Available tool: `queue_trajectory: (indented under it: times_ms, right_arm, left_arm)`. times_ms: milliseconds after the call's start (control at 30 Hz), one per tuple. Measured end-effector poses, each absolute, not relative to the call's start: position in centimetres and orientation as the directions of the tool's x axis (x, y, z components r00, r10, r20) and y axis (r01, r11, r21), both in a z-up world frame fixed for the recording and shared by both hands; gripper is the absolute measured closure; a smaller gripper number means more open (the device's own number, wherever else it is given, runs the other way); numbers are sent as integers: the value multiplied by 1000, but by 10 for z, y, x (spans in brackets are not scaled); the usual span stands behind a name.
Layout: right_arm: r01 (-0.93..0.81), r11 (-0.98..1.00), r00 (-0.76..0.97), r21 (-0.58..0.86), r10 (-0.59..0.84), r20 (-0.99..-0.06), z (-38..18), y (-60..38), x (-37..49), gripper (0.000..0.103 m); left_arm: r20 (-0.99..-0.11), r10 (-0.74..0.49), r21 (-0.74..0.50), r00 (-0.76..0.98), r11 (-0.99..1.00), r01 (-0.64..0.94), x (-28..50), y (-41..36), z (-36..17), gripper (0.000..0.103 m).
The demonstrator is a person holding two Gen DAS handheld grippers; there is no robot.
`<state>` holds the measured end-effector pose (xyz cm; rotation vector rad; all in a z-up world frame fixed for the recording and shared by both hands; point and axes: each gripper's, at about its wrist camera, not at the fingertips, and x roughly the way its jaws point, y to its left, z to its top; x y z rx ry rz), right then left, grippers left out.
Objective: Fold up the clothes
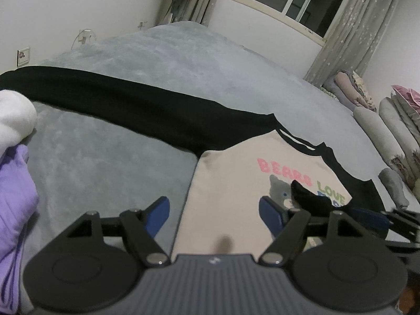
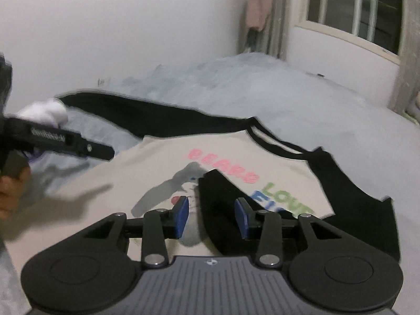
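- Under it all: a big grey bed [image 1: 183, 52], soft and wide.
- Spread flat on the bed, front up: a cream shirt [image 1: 223, 183] with black sleeves and a bear picture on the chest.
- Stretched out from the shirt's shoulder: one long black sleeve [image 1: 118, 105]. Runs straight across the bed, away to the left, not yet folded in. Ends far out, close to a lump of white cloth [image 1: 15, 115].
- Already laid across the chest: the other black sleeve [image 2: 218, 191]. Covers part of the bear picture and part of the words.
- Over the left edge of the shirt, low down by its side: the left gripper [image 1: 214, 210]. Jaws wide apart, nothing between them but the shirt lying below. Points up along the shirt, with the long sleeve ahead and off to its left.
- Over the chest: the right gripper [image 2: 211, 210]. Jaws partly apart, with the end of the folded sleeve lying between them. Looks let go, with gaps beside the pads, though hard to be sure.
- Most likely next: fold the long sleeve in over the chest too.
- Nearer to that sleeve: the left gripper, by a lot. Needs a reach out to the left, along the sleeve toward its far end, then a pinch across the sleeve, not along it.
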<state>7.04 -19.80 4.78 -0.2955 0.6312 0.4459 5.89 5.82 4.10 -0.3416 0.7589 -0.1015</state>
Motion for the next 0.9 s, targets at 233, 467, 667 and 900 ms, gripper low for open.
queue_trajectory:
  times_ms: [233,467,667,900]
  right_arm:
    - [-424,902,720,-80,282,-634,31,-190,75,91]
    - [-448,893,715,-41,330,-616,43,-189,59,101]
    - [-423,905,719,-54,298,-628,40,-186,57,97]
    - [-326,942,724,79,302,-620,35,-201,81,65]
  left_arm:
    - [-688,-183,-290,702,956,-35,64,57,37,29]
    - [-695,-185,-280,695,960,-25,62,54,36,29]
    - [-698,-189,-289,691,957,-30,63,55,36,29]
    - [-698,-194,-291,690,956,-26,63,55,36,29]
